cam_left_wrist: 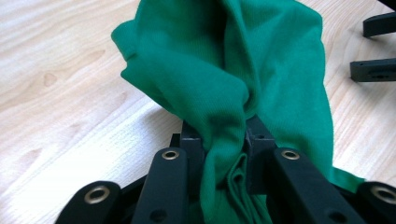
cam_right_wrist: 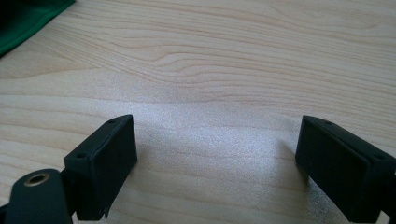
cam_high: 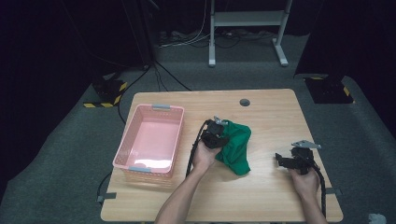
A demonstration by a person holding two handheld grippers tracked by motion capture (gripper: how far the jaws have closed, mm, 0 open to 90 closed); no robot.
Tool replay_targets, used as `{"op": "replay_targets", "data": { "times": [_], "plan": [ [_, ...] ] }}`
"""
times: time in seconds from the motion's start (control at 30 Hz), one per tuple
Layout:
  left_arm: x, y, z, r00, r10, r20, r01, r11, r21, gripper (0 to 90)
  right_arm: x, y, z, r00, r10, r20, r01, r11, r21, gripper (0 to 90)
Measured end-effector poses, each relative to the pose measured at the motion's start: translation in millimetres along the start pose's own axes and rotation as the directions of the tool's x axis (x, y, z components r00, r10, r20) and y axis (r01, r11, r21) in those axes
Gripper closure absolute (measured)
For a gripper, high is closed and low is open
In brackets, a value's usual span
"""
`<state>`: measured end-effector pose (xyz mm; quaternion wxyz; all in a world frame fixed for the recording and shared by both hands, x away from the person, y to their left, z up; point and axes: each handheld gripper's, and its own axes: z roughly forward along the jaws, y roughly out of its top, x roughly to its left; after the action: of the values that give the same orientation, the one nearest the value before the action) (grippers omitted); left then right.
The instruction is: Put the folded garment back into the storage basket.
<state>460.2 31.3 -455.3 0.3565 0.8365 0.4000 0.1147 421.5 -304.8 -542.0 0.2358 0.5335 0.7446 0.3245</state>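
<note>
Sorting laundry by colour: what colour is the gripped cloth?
Green; the cloth shows best in the left gripper view.

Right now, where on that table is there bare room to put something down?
The wood between the green cloth and the right gripper is bare, as is the near edge of the table. The pink basket is empty too. It is crowded where the left gripper pinches the cloth.

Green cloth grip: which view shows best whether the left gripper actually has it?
The left gripper view: the green cloth is bunched and pinched between the left gripper's jaws. The high view shows the cloth beside that gripper, contact hidden. The right gripper view catches a corner of it.
</note>
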Motion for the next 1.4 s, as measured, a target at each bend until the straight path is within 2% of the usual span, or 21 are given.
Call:
{"op": "replay_targets", "data": {
  "times": [0.27, 0.4, 0.67, 0.77, 1.4],
  "plan": [
    [2.8, 12.0, -26.9, 0.9999, 0.015, 0.002, -0.015, 0.9992, -0.038, 75.1, 0.0, 0.0, 0.0, 1.0, 0.0, 0.0, 0.0, 1.0, 0.0, 12.4],
    [4.5, 14.9, -34.2, 0.9998, 0.02, -0.005, -0.02, 0.9986, -0.048, 75.1, 0.0, 0.0, 0.0, 1.0, 0.0, 0.001, 0.0, 1.0, 0.001, 12.2],
    [12.7, 17.7, -50.1, 1.0, -0.002, 0.004, 0.002, 0.9969, -0.079, 75.1, 0.1, 0.0, 0.0, 1.0, 0.001, 0.001, -0.001, 1.0, 0.001, 12.1],
    [16.7, 18.8, -59.0, 1.0, -0.003, -0.004, 0.003, 0.9962, -0.088, 75.1, 0.1, 0.0, 0.0, 1.0, 0.001, 0.001, -0.001, 1.0, 0.001, 12.1],
    [50.2, 15.9, -108.7, 0.9981, -0.058, -0.021, 0.054, 0.986, -0.158, 75.0, 0.1, 0.0, 0.1, 1.0, 0.0, 0.0, 0.0, 1.0, 0.002, 11.9]
  ]
}}
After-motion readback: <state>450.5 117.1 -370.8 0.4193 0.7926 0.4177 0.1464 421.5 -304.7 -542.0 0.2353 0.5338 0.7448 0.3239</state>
